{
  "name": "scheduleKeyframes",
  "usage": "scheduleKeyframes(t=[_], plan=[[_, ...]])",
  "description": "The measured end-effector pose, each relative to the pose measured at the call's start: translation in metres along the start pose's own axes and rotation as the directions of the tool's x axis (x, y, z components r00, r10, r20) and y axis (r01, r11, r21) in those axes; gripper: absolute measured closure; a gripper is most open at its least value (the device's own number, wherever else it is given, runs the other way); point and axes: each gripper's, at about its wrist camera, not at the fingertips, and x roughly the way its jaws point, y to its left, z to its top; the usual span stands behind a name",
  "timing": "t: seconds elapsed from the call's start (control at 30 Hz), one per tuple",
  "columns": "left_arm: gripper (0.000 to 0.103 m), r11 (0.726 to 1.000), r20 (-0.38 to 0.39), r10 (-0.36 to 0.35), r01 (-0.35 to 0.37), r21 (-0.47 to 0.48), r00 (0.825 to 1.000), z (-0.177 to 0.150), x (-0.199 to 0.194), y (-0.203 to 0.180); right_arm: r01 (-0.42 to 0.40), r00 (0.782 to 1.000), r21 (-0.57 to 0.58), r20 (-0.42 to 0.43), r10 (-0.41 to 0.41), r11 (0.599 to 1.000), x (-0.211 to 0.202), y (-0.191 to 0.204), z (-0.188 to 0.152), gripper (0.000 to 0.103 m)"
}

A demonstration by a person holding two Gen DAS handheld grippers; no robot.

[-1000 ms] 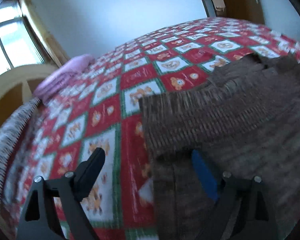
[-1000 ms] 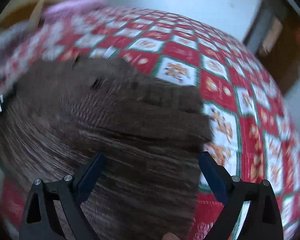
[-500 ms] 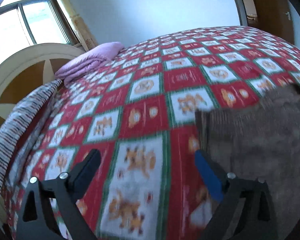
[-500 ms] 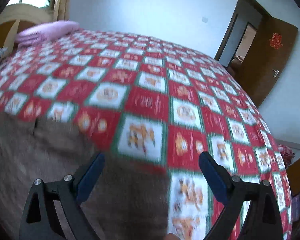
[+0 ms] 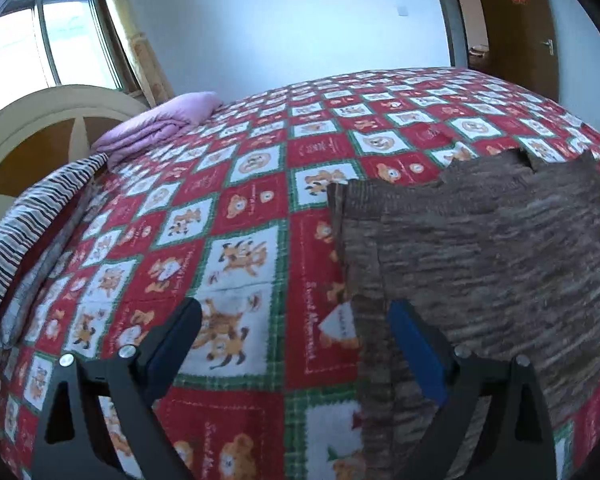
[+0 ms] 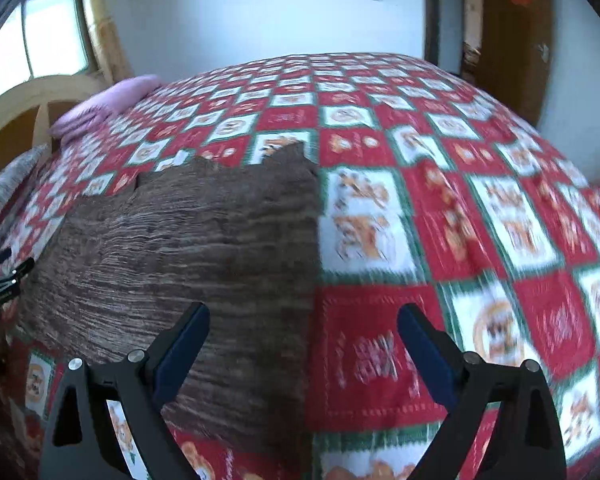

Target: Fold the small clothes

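Observation:
A brown knitted garment (image 5: 480, 256) lies flat on the red, white and green patterned bedspread (image 5: 240, 220). In the left wrist view it fills the right side, and my left gripper (image 5: 296, 320) hangs open over its left edge, with nothing between the fingers. In the right wrist view the same brown garment (image 6: 188, 248) lies left of centre. My right gripper (image 6: 304, 328) stands open above its right edge, empty. The other gripper (image 6: 2, 276) shows at the far left edge of that view.
A folded purple blanket (image 5: 160, 128) and a striped pillow (image 5: 32, 216) lie by the curved headboard (image 5: 40, 120) at the left. A window (image 5: 48, 48) is behind it. A brown door (image 5: 516, 28) stands at the back right.
Both grippers have drawn back from the garment and rolled level; the garment, close under the fingers a second ago, now lies flat with its side edges under each gripper.

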Motion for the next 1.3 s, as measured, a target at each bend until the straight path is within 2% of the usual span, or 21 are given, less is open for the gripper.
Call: scheduleKeyframes(t=[0.07, 0.17, 0.2, 0.3, 0.37, 0.4, 0.47, 0.57, 0.67, 0.73, 0.77, 0.83, 0.87, 0.9, 0.93, 1.0, 1.07, 1.17, 1.3], plan=[[0.005, 1.0, -0.01, 0.031, -0.031, 0.002, 0.999, -0.002, 0.006, -0.003, -0.016, 1.0, 0.021, -0.014, 0.016, 1.0, 0.002, -0.003, -0.001, 0.008], [0.004, 0.999, -0.056, 0.036, -0.036, 0.001, 0.998, -0.007, 0.018, -0.007, -0.006, 1.0, -0.025, 0.006, 0.006, 1.0, 0.004, 0.006, 0.007, 0.008], [0.0, 0.999, -0.066, 0.037, -0.037, -0.01, 0.997, -0.007, 0.02, -0.005, 0.007, 1.0, -0.047, 0.014, -0.007, 0.999, 0.008, 0.01, 0.015, 0.008], [0.0, 0.998, -0.099, 0.03, -0.036, -0.057, 0.995, -0.008, 0.025, 0.0, 0.019, 1.0, -0.073, 0.021, -0.018, 0.997, 0.022, 0.019, 0.039, 0.008], [0.0, 0.997, -0.111, 0.024, -0.032, -0.066, 0.993, -0.008, 0.028, 0.001, 0.08, 0.997, -0.144, 0.0, -0.081, 0.986, 0.048, 0.035, 0.058, 0.012], [0.0, 0.997, -0.113, 0.026, -0.034, -0.067, 0.993, -0.008, 0.029, 0.0, 0.094, 0.995, -0.156, -0.016, -0.097, 0.983, 0.058, 0.038, 0.062, 0.019], [0.0, 0.997, -0.12, 0.039, -0.046, -0.057, 0.992, -0.007, 0.032, -0.003, 0.148, 0.983, -0.184, -0.077, -0.165, 0.972, 0.094, 0.044, 0.073, 0.026], [0.0, 0.996, -0.127, 0.04, -0.049, -0.071, 0.991, -0.002, 0.04, -0.001, 0.15, 0.981, -0.153, -0.104, -0.167, 0.977, 0.119, 0.04, 0.089, 0.026], [0.0, 0.994, -0.132, 0.02, -0.035, -0.106, 0.991, -0.002, 0.042, 0.004, 0.169, 0.977, -0.097, -0.112, -0.179, 0.981, 0.116, 0.036, 0.101, 0.026], [0.0, 0.993, -0.121, 0.013, -0.027, -0.119, 0.993, -0.004, 0.04, 0.007, 0.18, 0.98, -0.093, -0.064, -0.186, 0.979, 0.093, 0.049, 0.096, 0.026], [0.0, 0.992, -0.118, 0.011, -0.026, -0.124, 0.993, -0.005, 0.039, 0.007, 0.157, 0.986, -0.1, -0.044, -0.162, 0.982, 0.082, 0.057, 0.091, 0.026], [0.0, 0.991, -0.114, 0.013, -0.027, -0.128, 0.993, -0.005, 0.039, 0.007, 0.046, 0.998, -0.133, -0.031, -0.051, 0.99, 0.06, 0.087, 0.077, 0.026], [0.0, 0.991, -0.111, 0.018, -0.032, -0.127, 0.994, -0.005, 0.039, 0.007, -0.018, 0.999, -0.146, -0.042, 0.012, 0.989, 0.056, 0.1, 0.072, 0.026], [0.0, 0.992, -0.109, 0.024, -0.037, -0.124, 0.994, -0.005, 0.038, 0.006, -0.12, 0.991, -0.156, -0.074, 0.11, 0.981, 0.054, 0.119, 0.064, 0.026], [0.0, 0.992, -0.103, 0.032, -0.044, -0.12, 0.994, -0.005, 0.037, 0.005, -0.166, 0.983, -0.167, -0.11, 0.149, 0.972, 0.057, 0.134, 0.057, 0.026], [0.0, 0.992, -0.098, 0.047, -0.058, -0.113, 0.994, -0.006, 0.035, 0.003, -0.178, 0.975, -0.204, -0.168, 0.145, 0.963, 0.075, 0.16, 0.05, 0.026], [0.0, 0.992, -0.094, 0.048, -0.059, -0.113, 0.994, -0.006, 0.035, 0.004, -0.113, 0.983, -0.204, -0.165, 0.08, 0.972, 0.099, 0.17, 0.055, 0.031], [0.0, 0.991, -0.096, 0.042, -0.054, -0.124, 0.995, -0.006, 0.034, 0.005, -0.019, 0.995, -0.203, -0.096, -0.001, 0.979, 0.122, 0.171, 0.072, 0.031], [0.0, 0.987, -0.097, 0.015, -0.031, -0.16, 0.995, -0.007, 0.035, 0.012, 0.052, 0.996, -0.224, -0.057, -0.067, 0.973, 0.135, 0.181, 0.085, 0.031]])
